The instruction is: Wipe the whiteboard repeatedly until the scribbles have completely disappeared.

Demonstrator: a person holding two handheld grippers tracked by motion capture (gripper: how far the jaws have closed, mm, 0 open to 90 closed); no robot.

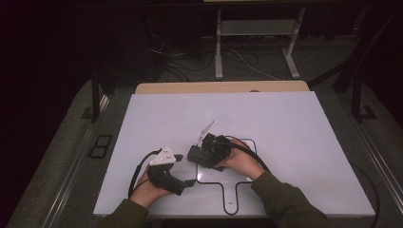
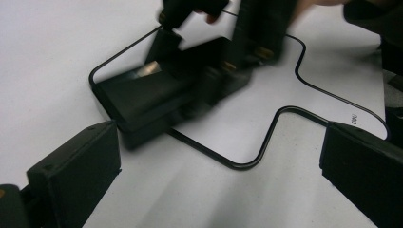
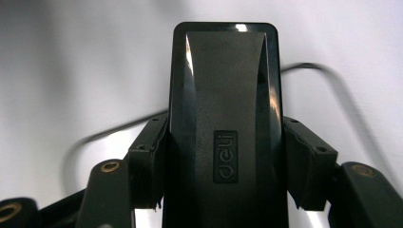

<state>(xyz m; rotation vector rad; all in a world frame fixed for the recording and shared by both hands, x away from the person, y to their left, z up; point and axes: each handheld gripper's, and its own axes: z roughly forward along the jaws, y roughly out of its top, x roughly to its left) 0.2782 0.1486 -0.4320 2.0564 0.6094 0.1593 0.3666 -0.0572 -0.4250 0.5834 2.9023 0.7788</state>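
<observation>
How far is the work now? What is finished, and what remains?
Done: the right gripper is shut on the black deli stapler. In hand: it holds the stapler over the corner of the black outline on the white table. Left: probably setting it inside and letting go; the left gripper waits open nearby.

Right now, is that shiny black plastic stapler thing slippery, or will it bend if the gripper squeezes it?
The shiny black plastic stapler probably won't bend: it looks like a hard moulded shell. Its glossy sides may be slightly slippery, but the right gripper clamps both sides squarely. Flat-bodied, it seems unlikely to roll.
</observation>
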